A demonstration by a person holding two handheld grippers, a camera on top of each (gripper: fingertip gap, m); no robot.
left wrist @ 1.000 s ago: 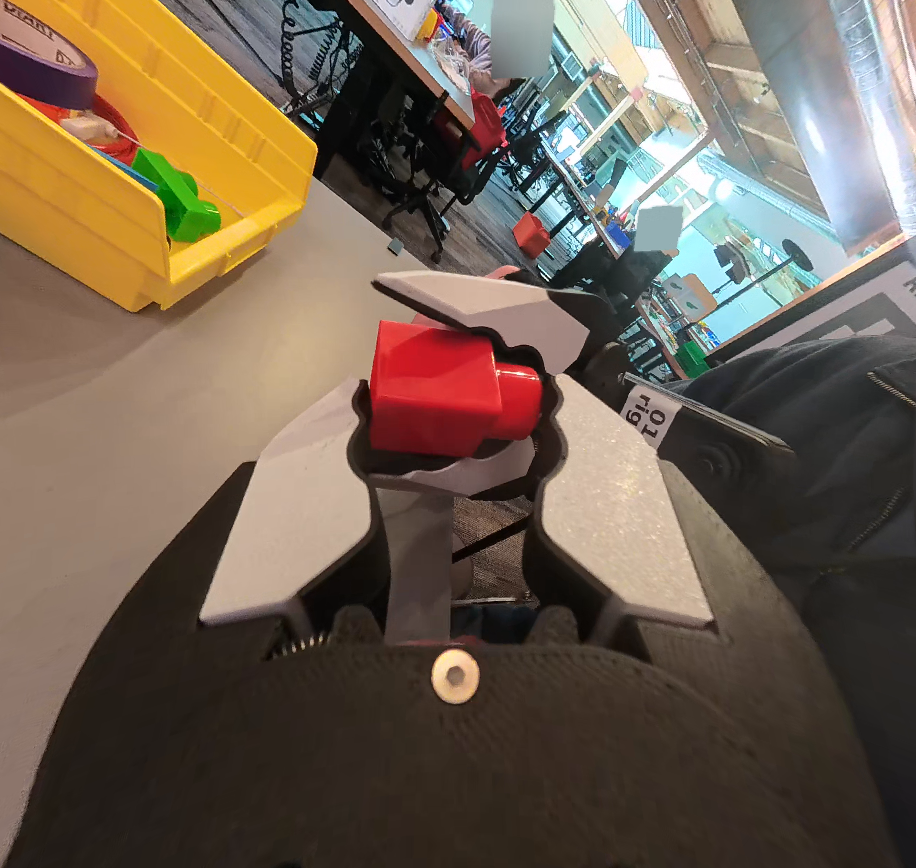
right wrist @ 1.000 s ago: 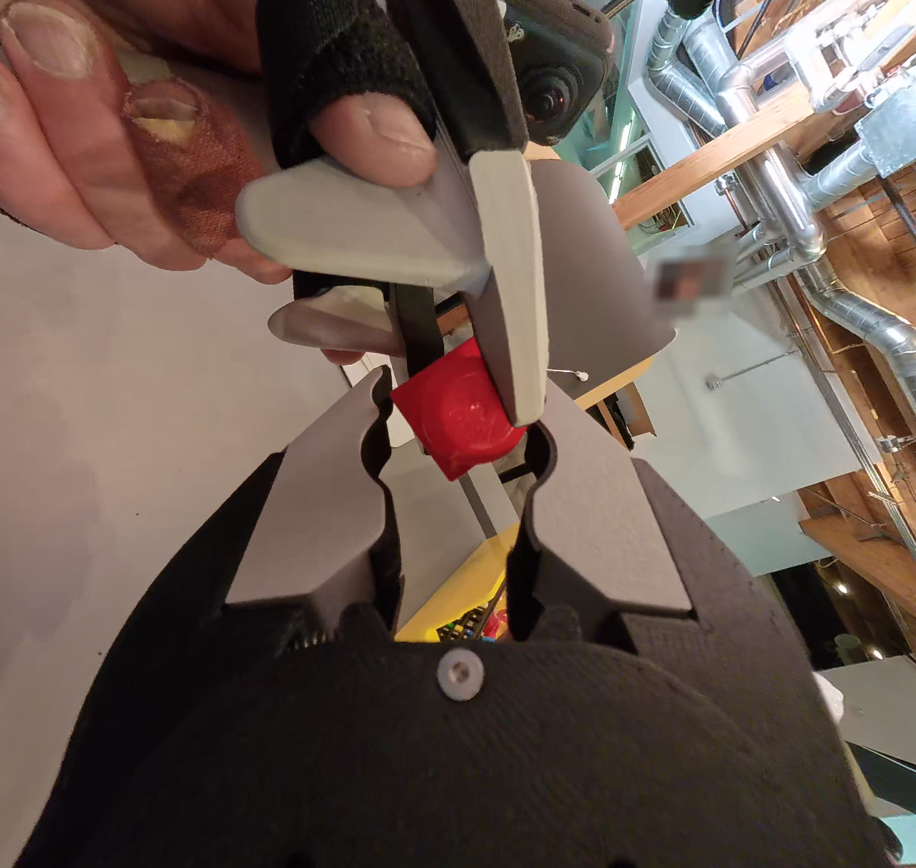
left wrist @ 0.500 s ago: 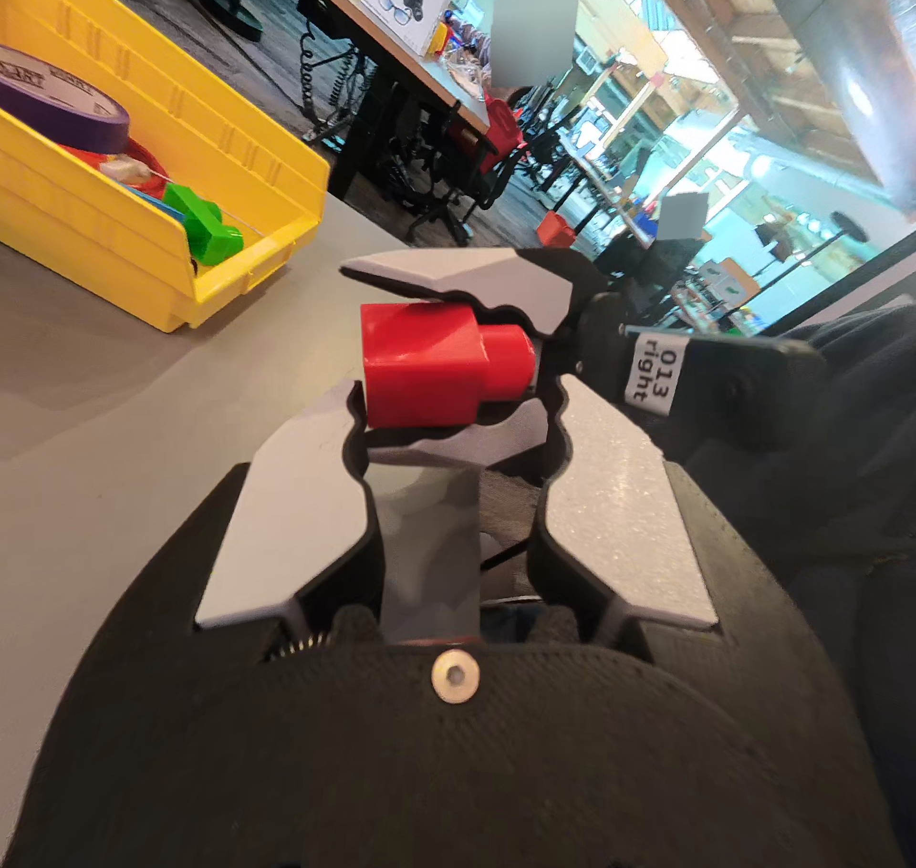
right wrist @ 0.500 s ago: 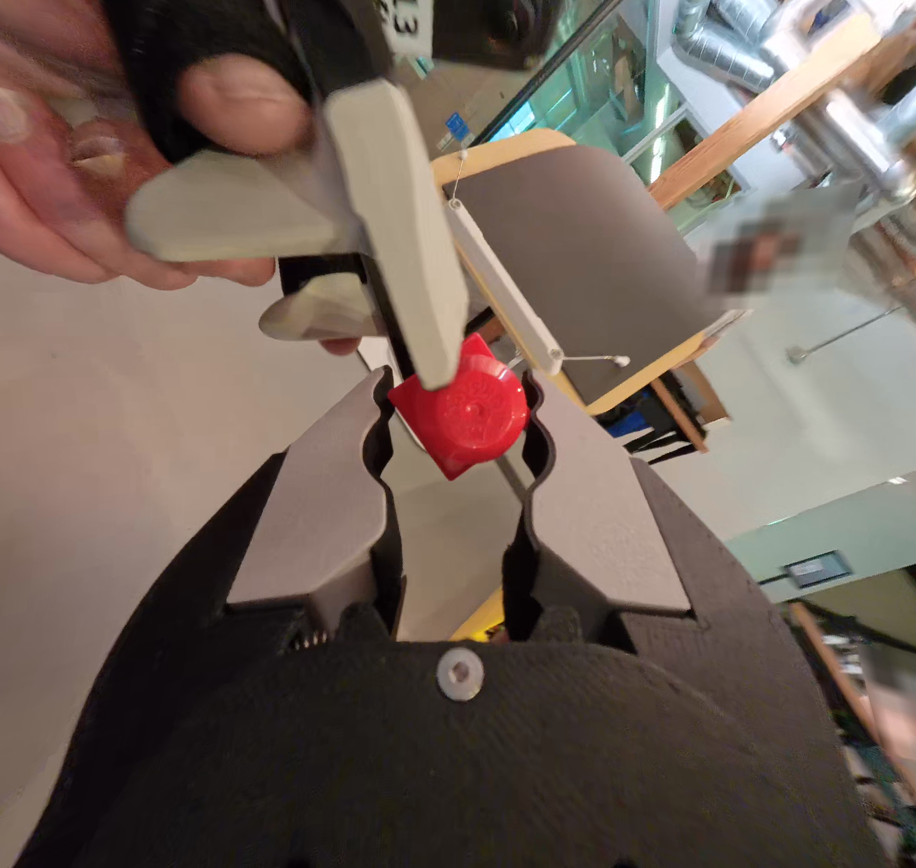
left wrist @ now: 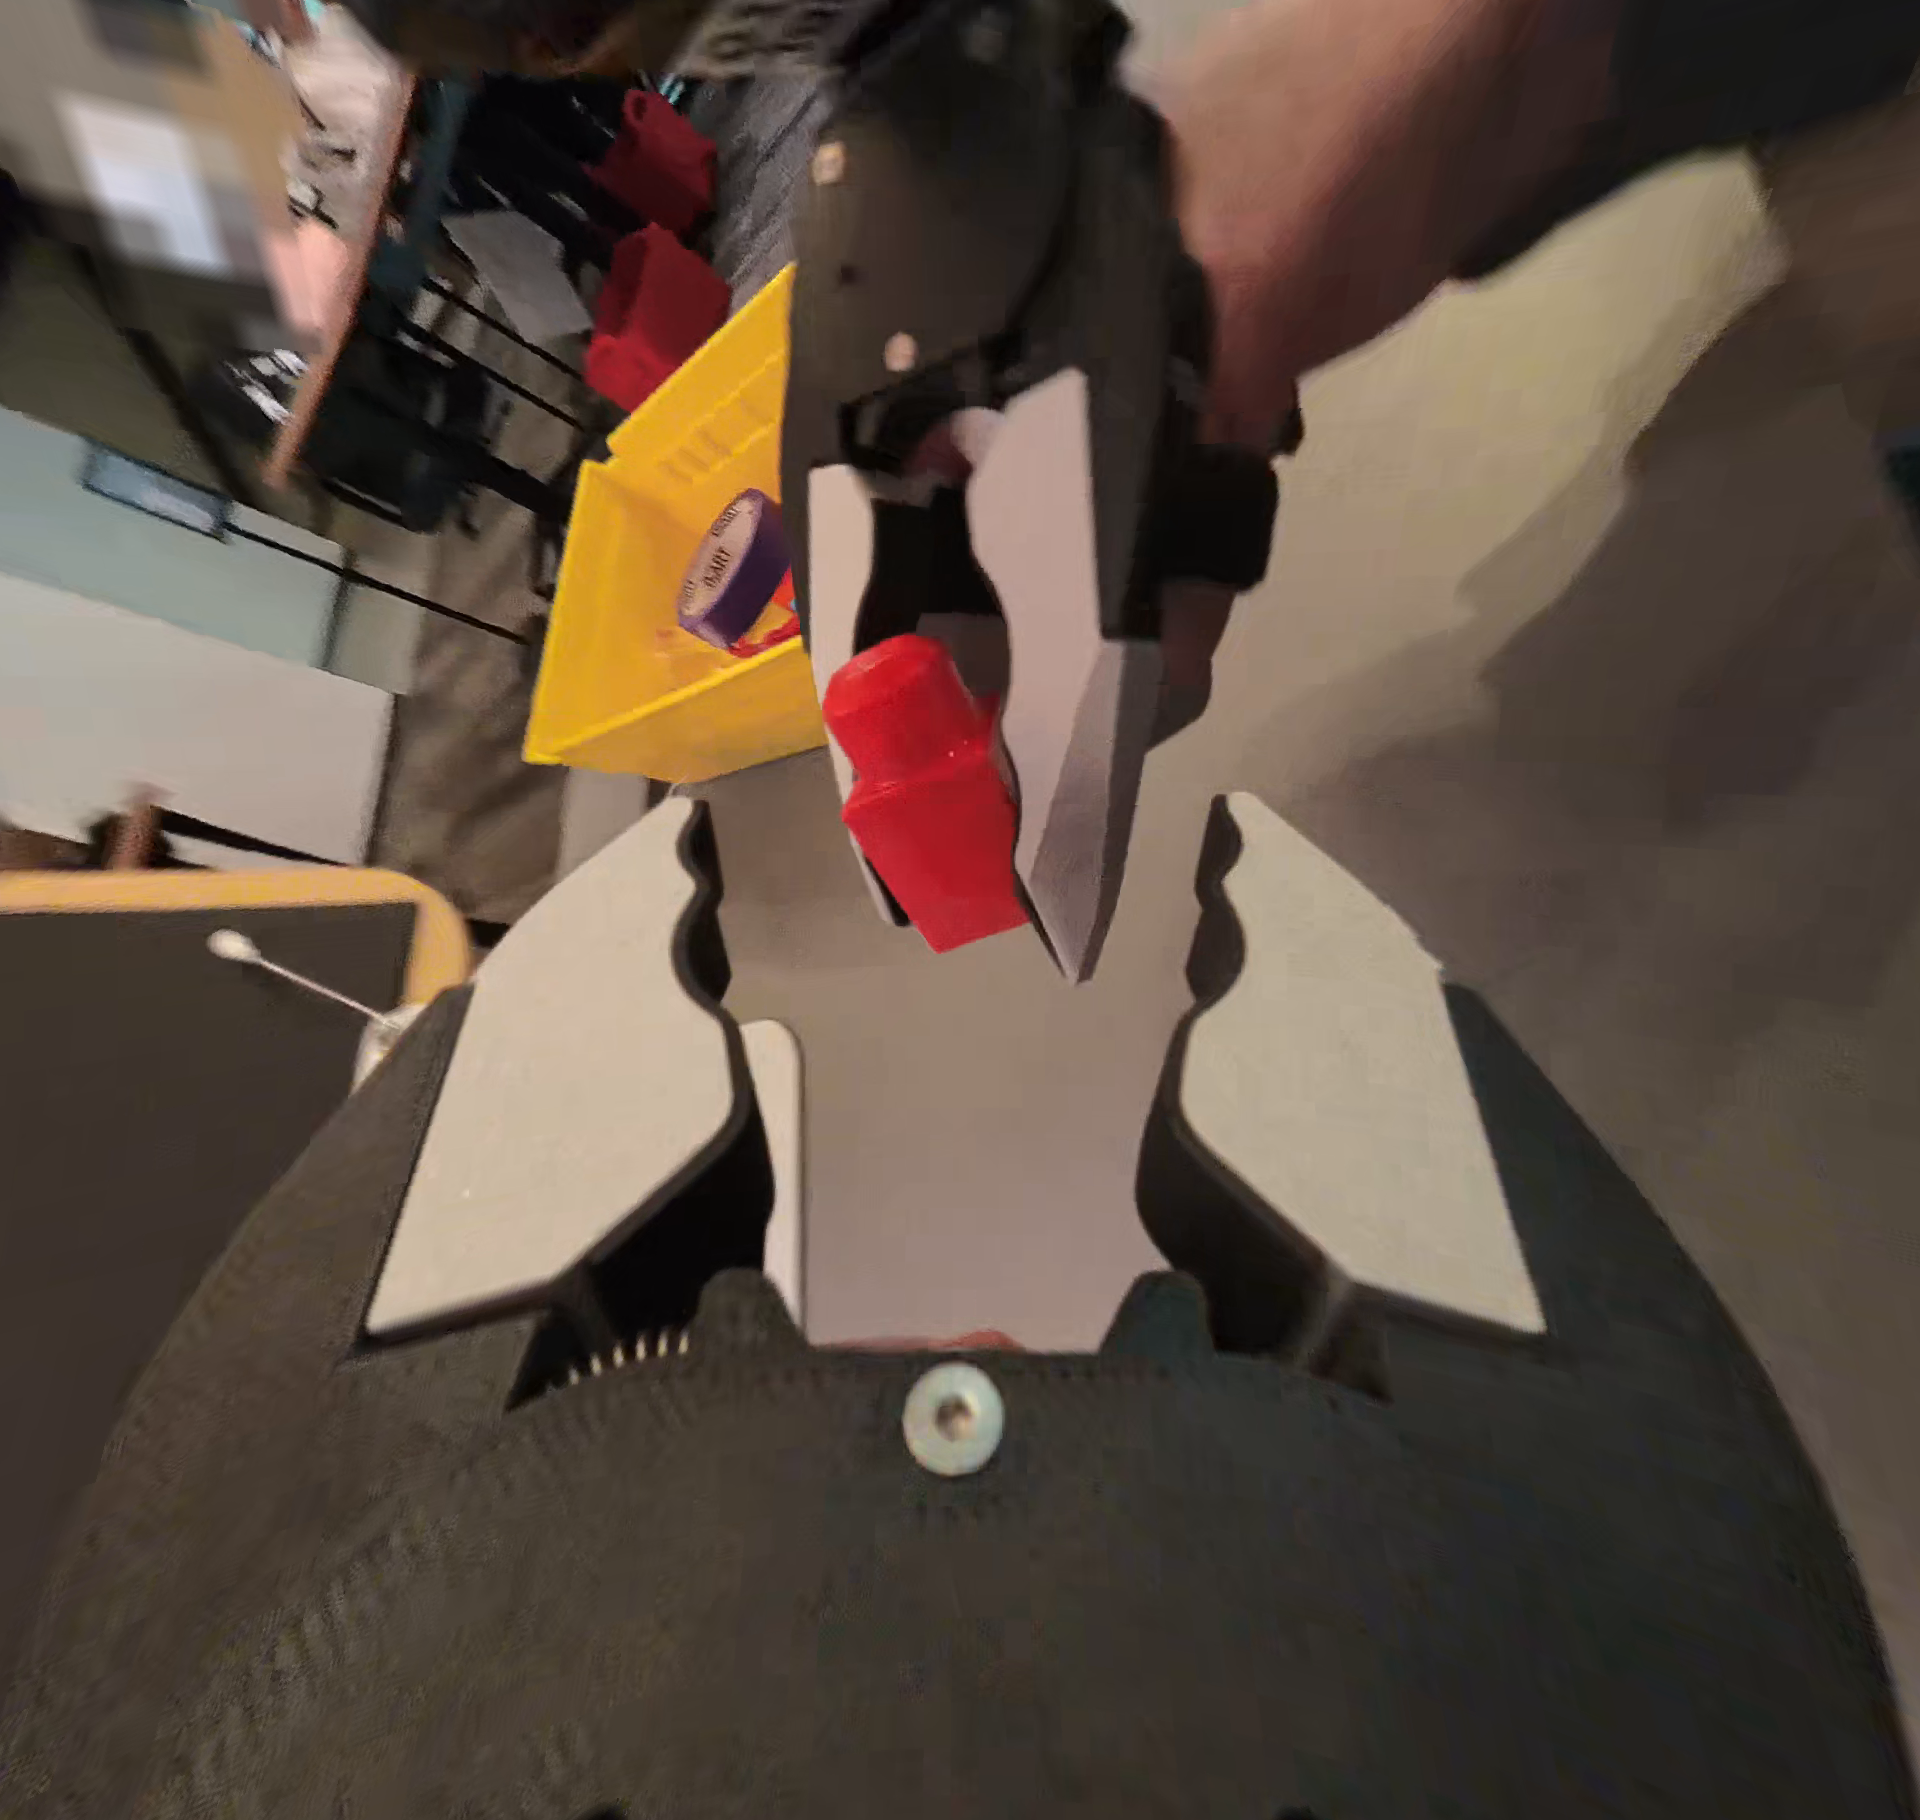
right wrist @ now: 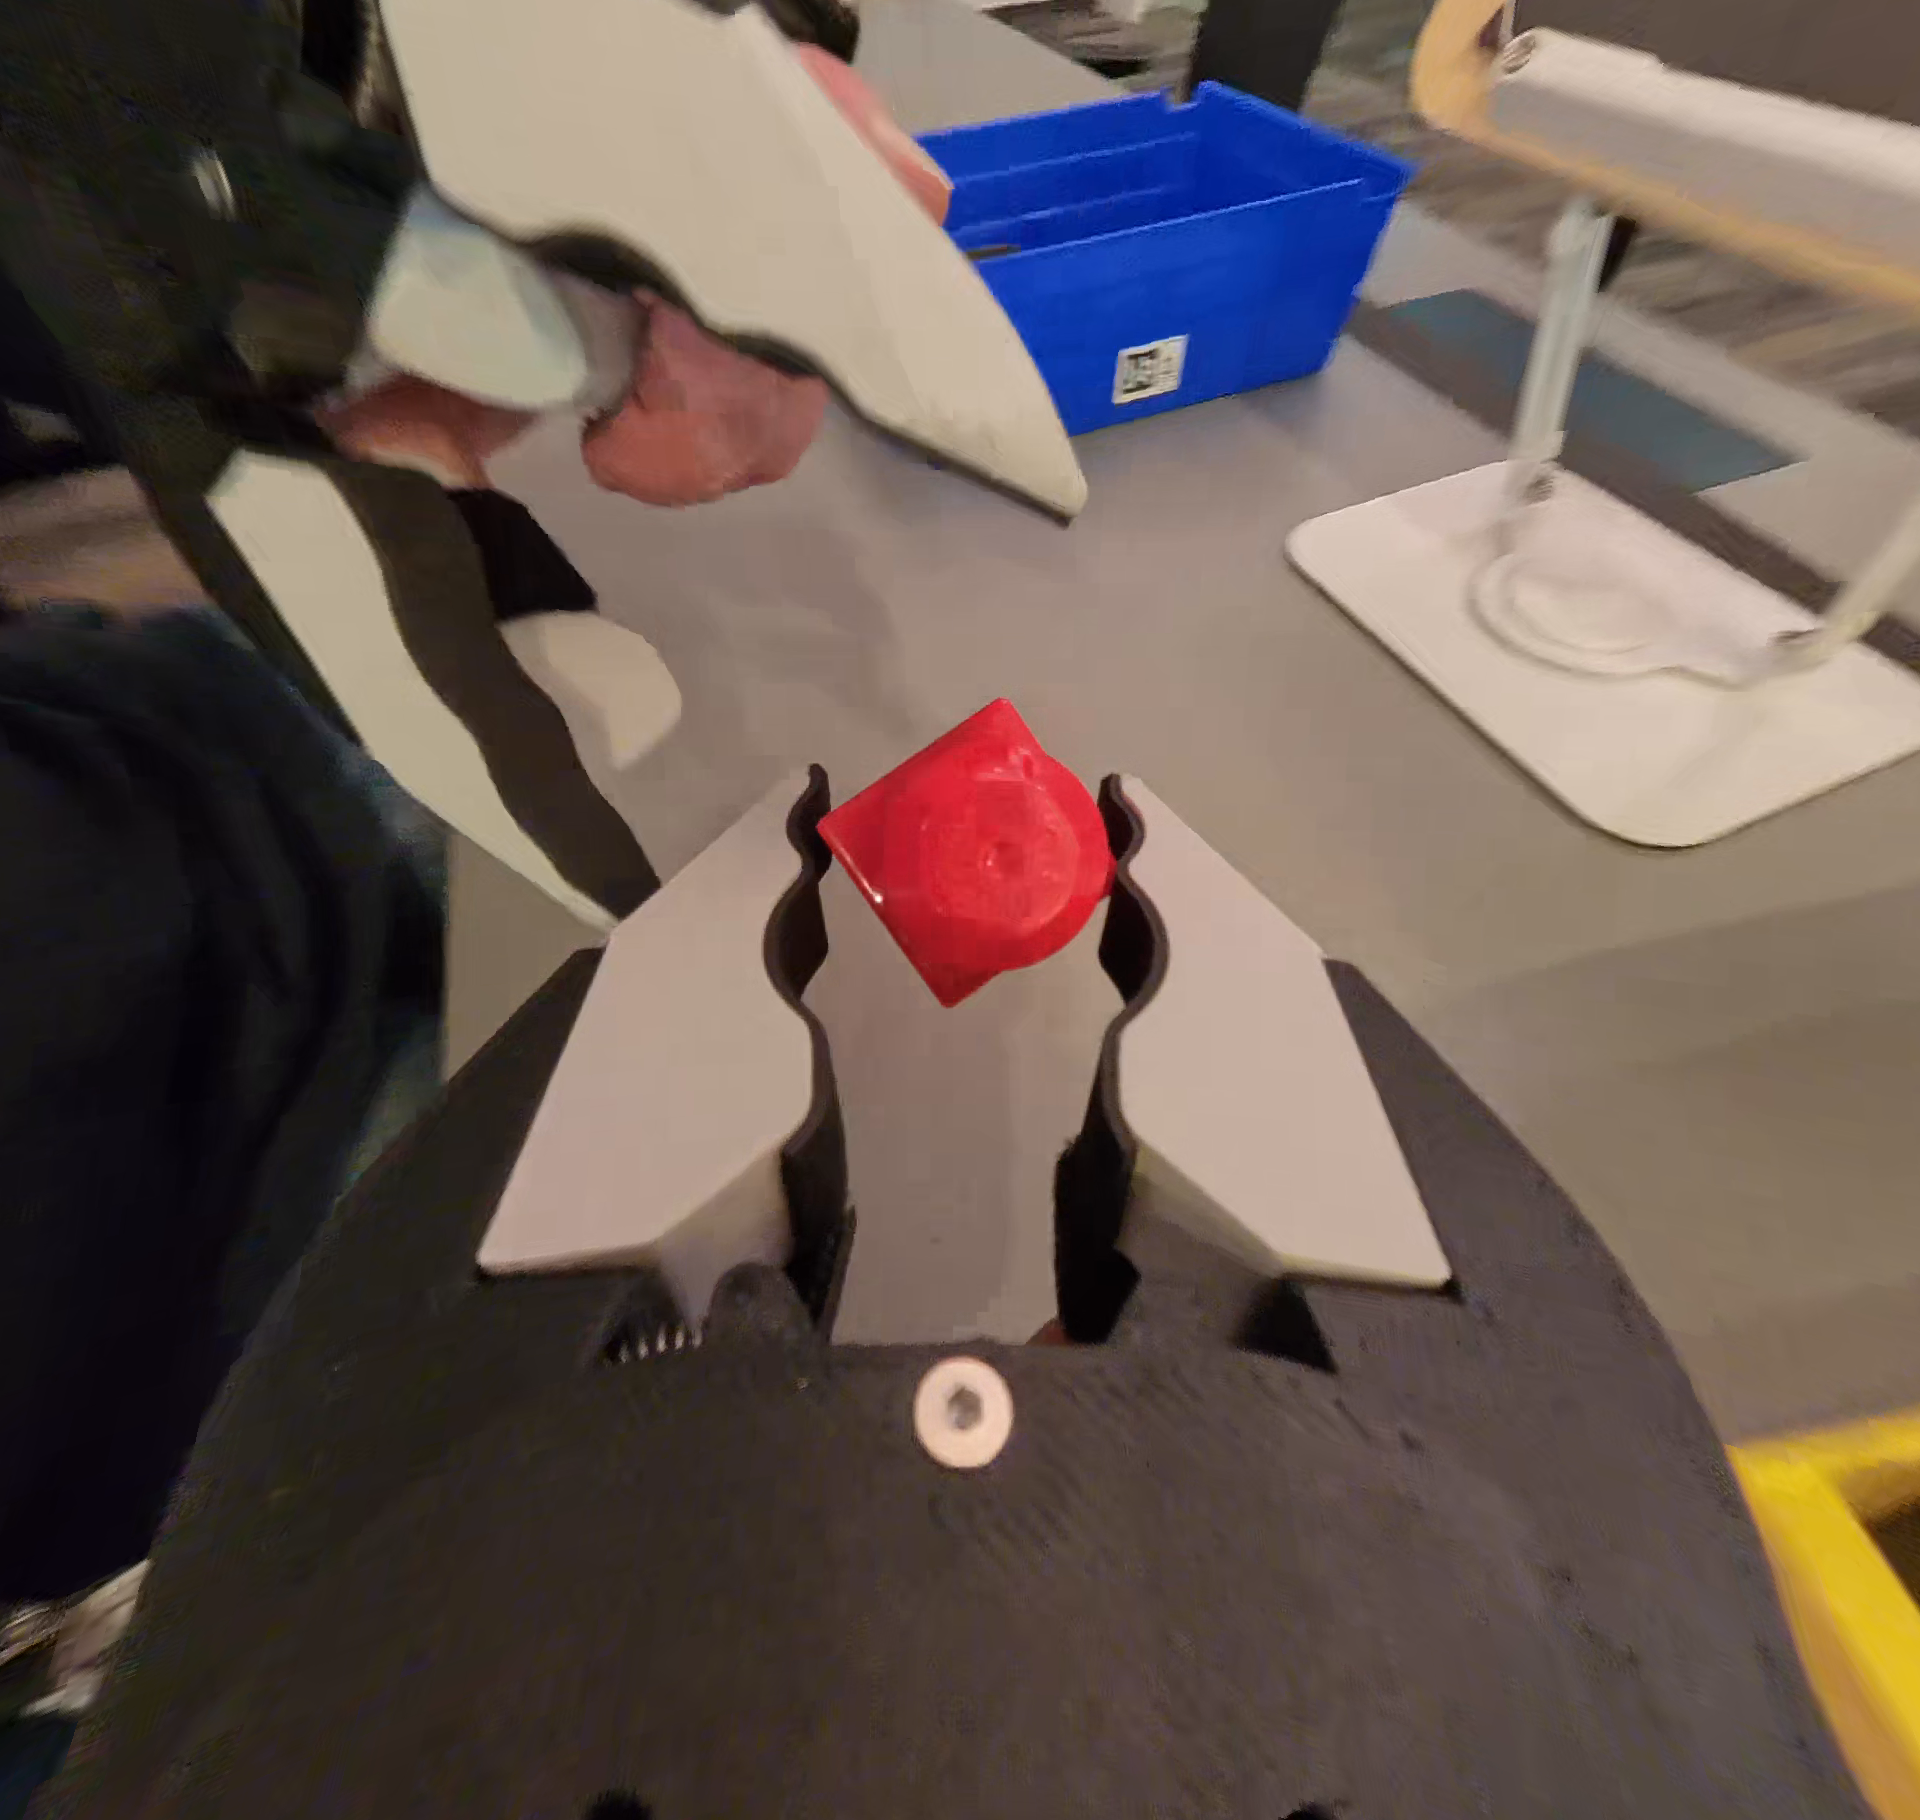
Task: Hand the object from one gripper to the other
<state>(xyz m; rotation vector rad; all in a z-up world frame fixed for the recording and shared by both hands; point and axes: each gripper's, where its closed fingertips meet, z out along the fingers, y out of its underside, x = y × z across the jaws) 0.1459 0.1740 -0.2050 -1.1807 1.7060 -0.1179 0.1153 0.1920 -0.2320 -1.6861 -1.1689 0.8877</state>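
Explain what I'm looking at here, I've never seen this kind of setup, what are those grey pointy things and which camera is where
There is no robot. A person holds a hand tool in each hand, and each tool ends in a gripper with two grey fingers. A wide-angle camera on each tool looks forward along its own fingers, so the black shape filling the bottom of each picture is the tool itself.

In the left wrist view, the left gripper is spread open and empty. Farther off, the right gripper pinches a red block. Behind it sits a yellow bin holding a purple tape roll.

In the right wrist view, the right gripper is shut on that same block. The left gripper shows at upper left, with the person's hand behind it. On the grey table stand a blue bin and a white stand.
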